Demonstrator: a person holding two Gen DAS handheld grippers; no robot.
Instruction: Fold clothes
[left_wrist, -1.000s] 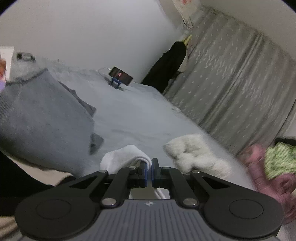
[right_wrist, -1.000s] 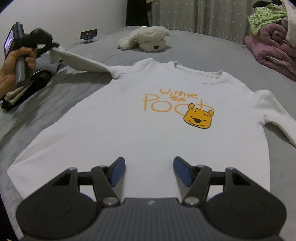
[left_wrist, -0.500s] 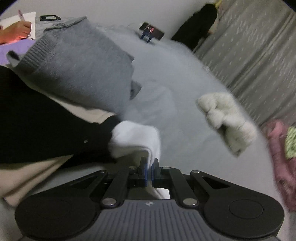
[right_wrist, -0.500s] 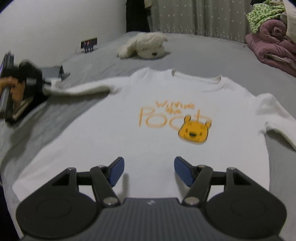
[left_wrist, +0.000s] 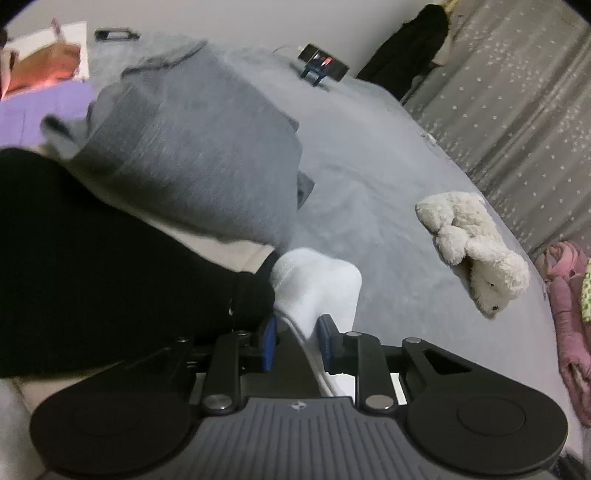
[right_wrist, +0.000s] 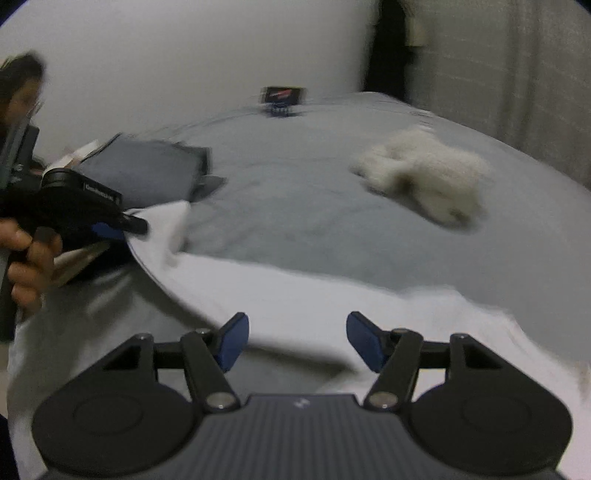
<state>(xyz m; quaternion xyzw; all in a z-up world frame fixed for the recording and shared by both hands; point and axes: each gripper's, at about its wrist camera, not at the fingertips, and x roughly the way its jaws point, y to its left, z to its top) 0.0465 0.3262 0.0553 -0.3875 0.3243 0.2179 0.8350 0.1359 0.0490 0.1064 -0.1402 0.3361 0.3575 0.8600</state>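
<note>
Left wrist view: the left gripper (left_wrist: 293, 341) has its blue pads parted, with the white cuff (left_wrist: 314, 284) of the shirt's sleeve lying between them; whether the pads press it is unclear.
Cuff: bunched just ahead of the fingers, touching a black garment (left_wrist: 92, 266) on its left.
Stack: a grey sweater (left_wrist: 192, 147) lies over the black garment, left of the cuff.
Bed (left_wrist: 373, 184): grey, with a plush toy (left_wrist: 472, 243) well to the right and a phone (left_wrist: 323, 62) on a stand at the far edge.
Right gripper (right_wrist: 297, 341): jaws wide apart and holding nothing, hovering over the white shirt (right_wrist: 295, 295).
Shirt: spread under and ahead of the right gripper, its sleeve stretching left to the other gripper.
Hand (right_wrist: 29, 258): grips the left tool's handle at the left edge, fingers curled round it, tool pointing right along the bed.
</note>
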